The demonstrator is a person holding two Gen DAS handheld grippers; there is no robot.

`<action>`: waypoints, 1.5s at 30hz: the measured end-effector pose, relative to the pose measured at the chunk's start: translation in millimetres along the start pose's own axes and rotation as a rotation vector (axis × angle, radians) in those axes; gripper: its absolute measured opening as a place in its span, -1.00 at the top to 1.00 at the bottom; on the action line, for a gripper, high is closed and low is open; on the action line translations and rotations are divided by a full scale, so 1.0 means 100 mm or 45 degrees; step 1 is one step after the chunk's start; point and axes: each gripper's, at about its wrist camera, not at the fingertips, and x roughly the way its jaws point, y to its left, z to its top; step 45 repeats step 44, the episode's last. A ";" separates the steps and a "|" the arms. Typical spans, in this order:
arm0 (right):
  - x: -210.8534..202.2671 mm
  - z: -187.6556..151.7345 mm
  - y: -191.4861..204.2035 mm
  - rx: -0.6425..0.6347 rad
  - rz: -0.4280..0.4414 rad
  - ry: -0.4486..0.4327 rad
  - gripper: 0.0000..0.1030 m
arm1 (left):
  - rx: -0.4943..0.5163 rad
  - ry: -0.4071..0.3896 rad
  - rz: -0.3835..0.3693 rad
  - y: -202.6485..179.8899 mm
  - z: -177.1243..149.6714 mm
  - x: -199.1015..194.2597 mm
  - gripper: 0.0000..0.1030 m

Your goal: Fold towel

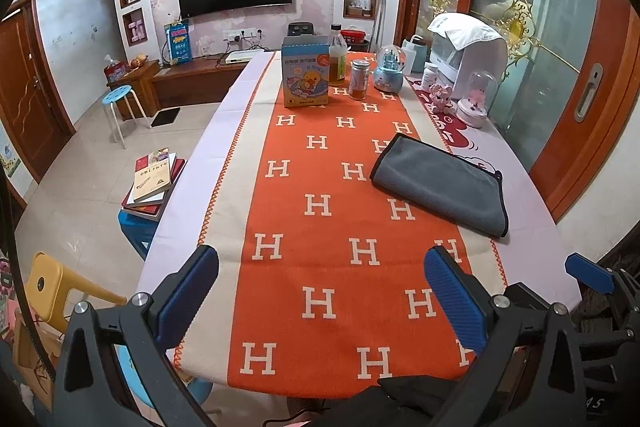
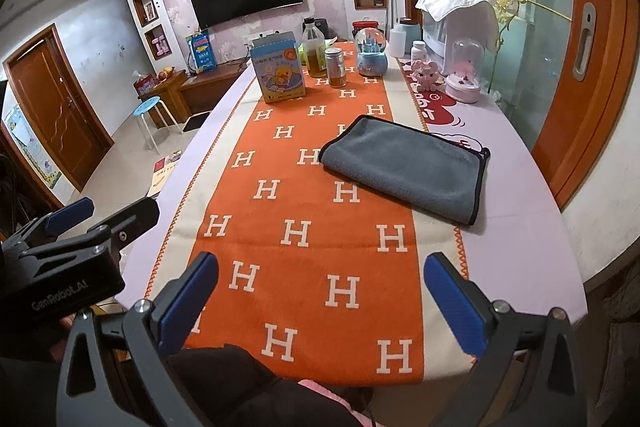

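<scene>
Grey towel (image 2: 404, 167) folded at 1 o'clock on table runner (image 2: 304, 227) | box (image 2: 278, 71), jars at 12 — well apart | left gripper (image 1: 320, 291), right gripper (image 2: 320, 291) wide open — empty

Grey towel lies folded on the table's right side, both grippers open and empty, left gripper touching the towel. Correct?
One error: the left gripper is not touching the towel; the left wrist view shows it well short, over the table runner. The rest holds, right gripper included.

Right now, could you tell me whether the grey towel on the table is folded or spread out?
Folded. The grey towel lies flat as a doubled rectangle, with two layers showing along its dark-trimmed right edge. Both grippers are open and clear of it.
</scene>
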 end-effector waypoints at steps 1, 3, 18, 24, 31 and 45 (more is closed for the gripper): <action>0.00 0.00 0.00 0.002 0.000 0.001 -1.00 | 0.003 0.000 -0.002 0.00 0.00 0.01 -0.98; 0.00 0.00 0.00 0.004 0.001 0.004 -1.00 | 0.004 0.000 -0.003 0.00 0.00 0.01 -0.98; 0.02 -0.06 0.00 0.010 0.002 0.029 -1.00 | 0.009 0.000 -0.003 -0.02 0.00 0.00 -0.98; 0.02 -0.06 0.00 0.011 0.003 0.033 -1.00 | 0.009 -0.001 -0.002 -0.03 0.00 0.00 -0.98; 0.03 -0.07 0.01 0.013 0.006 0.037 -1.00 | 0.012 0.001 -0.001 -0.03 -0.01 0.00 -0.98; 0.06 -0.13 0.04 0.016 0.005 0.045 -1.00 | 0.011 0.001 0.000 -0.06 -0.01 0.00 -0.99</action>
